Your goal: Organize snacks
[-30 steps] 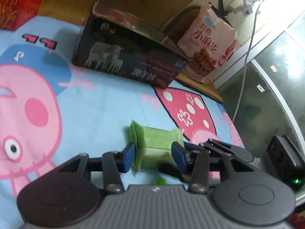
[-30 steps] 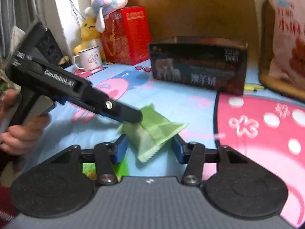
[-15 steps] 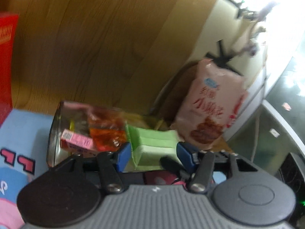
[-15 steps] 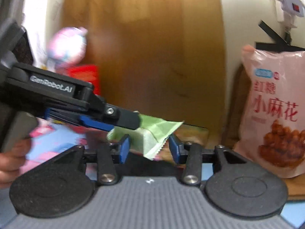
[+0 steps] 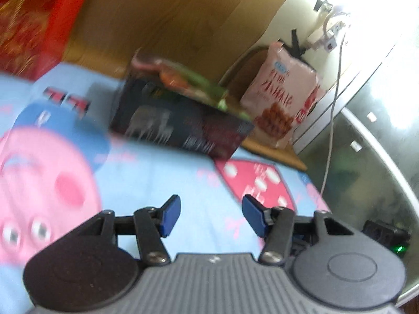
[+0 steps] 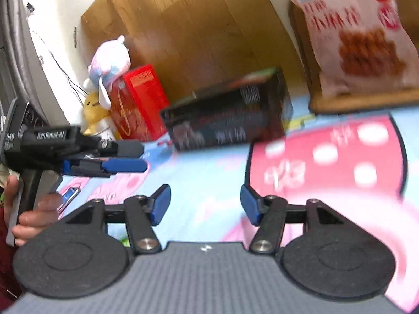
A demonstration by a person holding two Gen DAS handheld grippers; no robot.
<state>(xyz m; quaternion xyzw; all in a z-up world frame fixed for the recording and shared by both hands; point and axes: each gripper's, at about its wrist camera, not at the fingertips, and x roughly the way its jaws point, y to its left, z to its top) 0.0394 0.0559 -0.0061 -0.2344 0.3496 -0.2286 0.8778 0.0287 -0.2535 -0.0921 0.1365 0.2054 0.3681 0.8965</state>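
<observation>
Both hand-held grippers hung empty above the cartoon-print surface (image 5: 162, 167).
The left hand-held gripper (image 5: 211, 216) and right hand-held gripper (image 6: 205, 204) gaped wide; snack packets (image 5: 188, 83) lay inside the dark box (image 5: 183, 128).

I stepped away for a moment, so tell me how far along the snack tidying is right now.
Done, it seems: the dark box already holds several packets, orange and green ones showing at its open top, though blur hides details. In hand: nothing; the left gripper and right gripper are both open and empty over the cartoon mat. Possibly left: the large pink snack bag standing outside the box.
</observation>
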